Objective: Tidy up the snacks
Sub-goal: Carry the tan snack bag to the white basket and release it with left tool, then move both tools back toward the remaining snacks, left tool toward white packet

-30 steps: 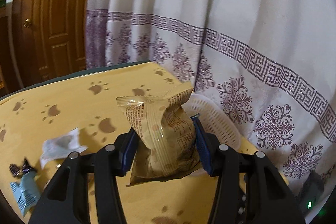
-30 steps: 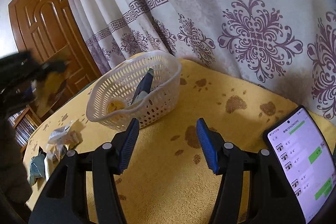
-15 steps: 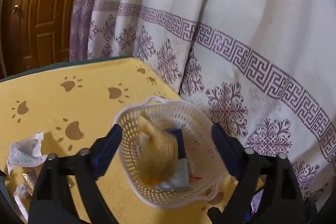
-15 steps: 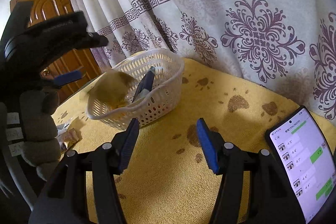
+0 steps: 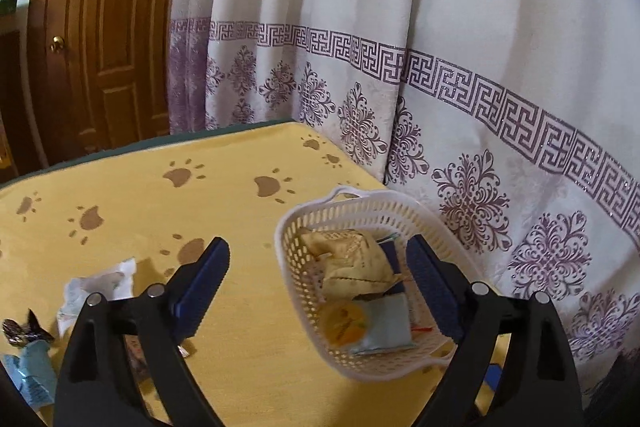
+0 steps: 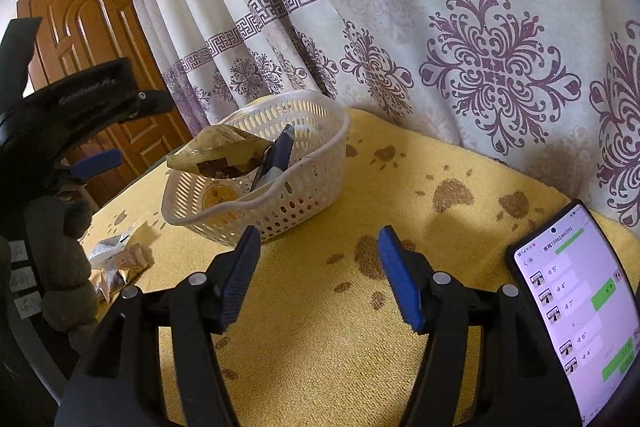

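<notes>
A tan snack bag (image 5: 352,261) lies tilted in the white plastic basket (image 5: 298,283) on the yellow paw-print cloth (image 5: 224,195), propped against a dark blue packet (image 6: 278,155) and above a pale blue pouch (image 5: 386,325) and a round yellow-lidded snack (image 5: 342,319). The bag is printed with brown text and crimped along its sealed edges; it looks puffy, light and soft, likely to crumple and crush its contents under a hard squeeze. A gentle pinch across the middle, or on a crimped seam, would seem the safest hold, since the foil film may slide between pads.

The left gripper (image 5: 318,289) hangs over the basket, its jaws opening wide, one pad outside the near wall, the other above the far side, with the bag lying loose below them and not pressed. The right gripper (image 6: 318,273) hovers low over bare cloth, well short of the basket, its jaws opening at a middling spread with nothing between them.

More wrapped snacks (image 5: 96,285) wait loose on the cloth beside the basket. A lit phone (image 6: 580,311) leans at the right, and a patterned curtain (image 5: 440,47) and a wooden door (image 5: 100,39) stand behind.
</notes>
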Available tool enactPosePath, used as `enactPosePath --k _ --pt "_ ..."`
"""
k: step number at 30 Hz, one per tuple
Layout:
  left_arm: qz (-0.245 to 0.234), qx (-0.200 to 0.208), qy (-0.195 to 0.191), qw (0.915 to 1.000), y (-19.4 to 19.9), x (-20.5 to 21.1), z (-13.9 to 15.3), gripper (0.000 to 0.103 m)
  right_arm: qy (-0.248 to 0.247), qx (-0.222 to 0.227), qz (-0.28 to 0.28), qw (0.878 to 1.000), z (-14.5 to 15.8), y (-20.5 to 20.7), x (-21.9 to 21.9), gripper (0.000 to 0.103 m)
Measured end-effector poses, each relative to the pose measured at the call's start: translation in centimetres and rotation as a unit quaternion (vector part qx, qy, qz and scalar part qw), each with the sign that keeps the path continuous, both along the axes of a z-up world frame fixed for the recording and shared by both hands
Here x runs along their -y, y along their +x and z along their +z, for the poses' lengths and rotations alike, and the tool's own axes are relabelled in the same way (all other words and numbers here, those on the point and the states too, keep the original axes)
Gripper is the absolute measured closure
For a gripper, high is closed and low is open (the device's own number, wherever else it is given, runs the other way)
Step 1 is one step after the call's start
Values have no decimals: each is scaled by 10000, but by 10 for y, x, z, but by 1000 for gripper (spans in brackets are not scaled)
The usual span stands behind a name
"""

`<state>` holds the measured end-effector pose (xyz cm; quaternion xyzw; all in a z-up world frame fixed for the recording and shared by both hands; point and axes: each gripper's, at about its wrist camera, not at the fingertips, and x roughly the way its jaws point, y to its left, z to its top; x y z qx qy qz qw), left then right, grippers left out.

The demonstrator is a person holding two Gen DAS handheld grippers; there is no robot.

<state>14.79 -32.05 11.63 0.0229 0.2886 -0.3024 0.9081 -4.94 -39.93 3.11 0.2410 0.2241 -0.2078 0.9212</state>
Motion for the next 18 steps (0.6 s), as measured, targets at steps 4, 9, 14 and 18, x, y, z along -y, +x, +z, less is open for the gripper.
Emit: enactPosePath --k 4,9,14,18 --pt "38 175 139 9997 -7 -3 3 10 2 -30 -14 10000 -1 1 1 40" --pt "43 312 241 9992 -14 -8 8 10 -37 -64 -14 10000 0 3 1 40" --pt "114 418 256 9987 -19 -16 14 10 -22 -101 -28 9999 -1 4 3 40" --pt "129 506 274 9983 -25 -22 19 10 -5 -132 -27 9999 -2 5 4 40"
